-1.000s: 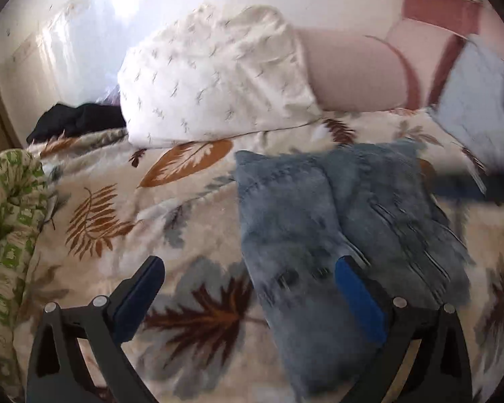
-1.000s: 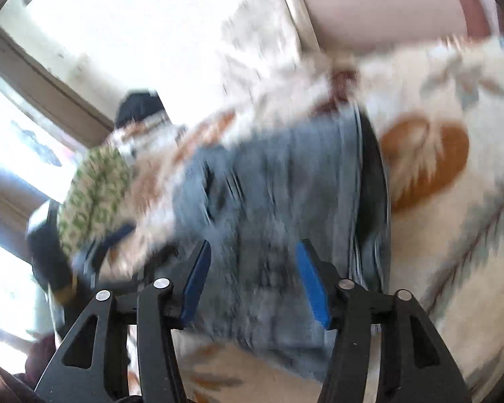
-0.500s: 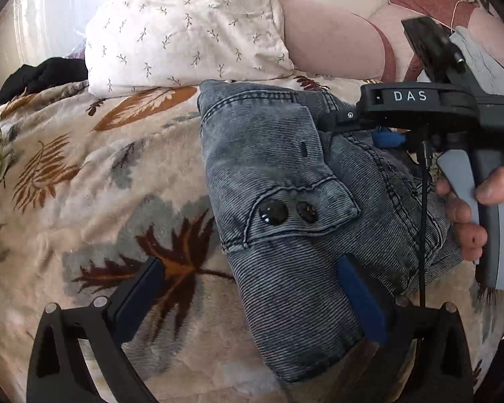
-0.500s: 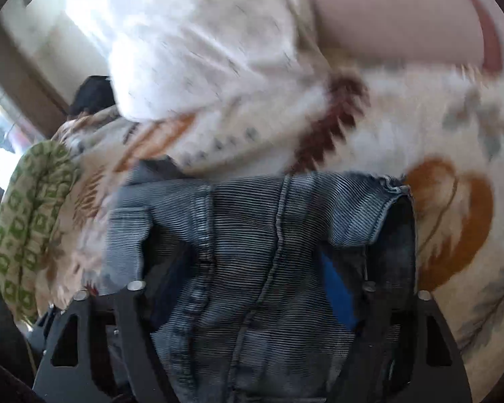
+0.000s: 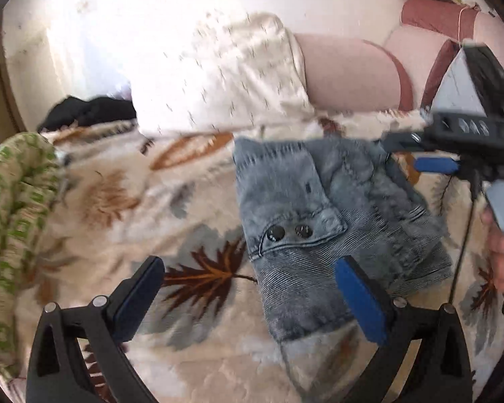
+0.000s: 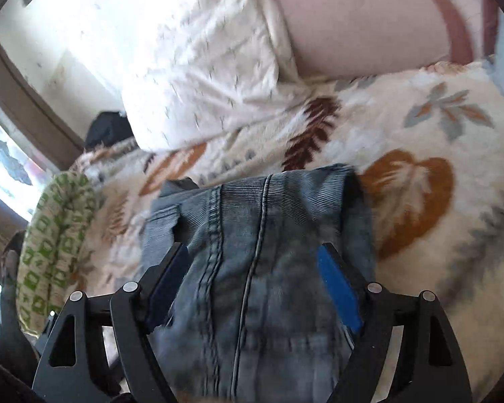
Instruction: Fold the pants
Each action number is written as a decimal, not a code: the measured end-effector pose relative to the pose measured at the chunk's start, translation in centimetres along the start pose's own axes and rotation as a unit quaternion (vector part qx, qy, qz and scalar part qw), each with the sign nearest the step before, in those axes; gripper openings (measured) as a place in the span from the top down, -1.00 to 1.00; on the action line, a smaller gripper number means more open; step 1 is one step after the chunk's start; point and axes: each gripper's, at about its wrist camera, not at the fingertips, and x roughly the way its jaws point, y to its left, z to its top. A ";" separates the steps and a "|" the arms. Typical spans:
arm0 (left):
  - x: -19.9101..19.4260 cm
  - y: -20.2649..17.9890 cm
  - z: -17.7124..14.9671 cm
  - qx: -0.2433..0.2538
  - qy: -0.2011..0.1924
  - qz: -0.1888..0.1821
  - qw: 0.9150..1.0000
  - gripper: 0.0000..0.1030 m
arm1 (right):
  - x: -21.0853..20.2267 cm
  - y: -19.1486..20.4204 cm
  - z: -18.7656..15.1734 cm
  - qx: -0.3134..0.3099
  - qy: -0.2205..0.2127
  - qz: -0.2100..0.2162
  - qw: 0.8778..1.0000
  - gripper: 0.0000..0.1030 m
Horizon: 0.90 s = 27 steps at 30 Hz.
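Note:
The grey-blue denim pants [image 5: 322,221] lie folded into a compact bundle on the leaf-patterned blanket [image 5: 124,208], a pocket flap with two dark buttons facing up. My left gripper [image 5: 248,288] is open and empty above the bundle's near left edge. My right gripper [image 6: 255,268] is open, hovering over the pants [image 6: 252,241] without gripping them. The right gripper also shows in the left wrist view [image 5: 433,164], at the bundle's far right, held by a hand.
A white patterned pillow [image 5: 225,77] and a pink bolster [image 5: 346,70] lie at the head of the bed. A green-patterned cloth [image 5: 13,208] is bunched at the left edge. Dark clothing [image 5: 87,114] lies at the far left by the wall.
Both grippers have pulled back and up from the folded pants. The bundle has stayed in place.

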 end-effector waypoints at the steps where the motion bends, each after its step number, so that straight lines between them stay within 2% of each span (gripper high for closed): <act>1: -1.2 -0.1 0.1 0.003 -0.011 0.005 1.000 -0.99 | -1.3 0.2 -0.4 -0.001 -0.010 -0.004 1.000 -0.54; 7: -5.6 0.0 0.5 0.015 -0.048 0.030 0.998 -0.99 | -7.9 -1.0 -4.1 0.009 -0.068 -0.011 0.998 -0.63; 10: -6.5 0.2 0.4 0.017 -0.054 0.035 0.998 -0.99 | -8.7 -2.2 -5.8 0.041 -0.062 -0.005 0.997 -0.64; 13: -6.8 0.2 0.0 0.014 -0.049 0.033 0.998 -0.99 | -8.7 -3.9 -7.2 0.098 -0.046 0.024 0.994 -0.64; 17: -5.8 1.1 -0.2 -0.010 -0.022 0.020 1.000 -0.99 | -8.3 -4.8 -7.6 0.117 -0.031 0.039 0.992 -0.64; 22: -2.8 3.3 -0.3 -0.054 0.027 0.008 0.998 -0.99 | -6.8 -6.9 -7.4 0.176 0.001 0.089 0.980 -0.65; 27: 1.2 5.4 0.3 -0.087 0.075 0.008 0.993 -0.99 | -5.2 -8.0 -6.9 0.200 0.025 0.083 0.976 -0.65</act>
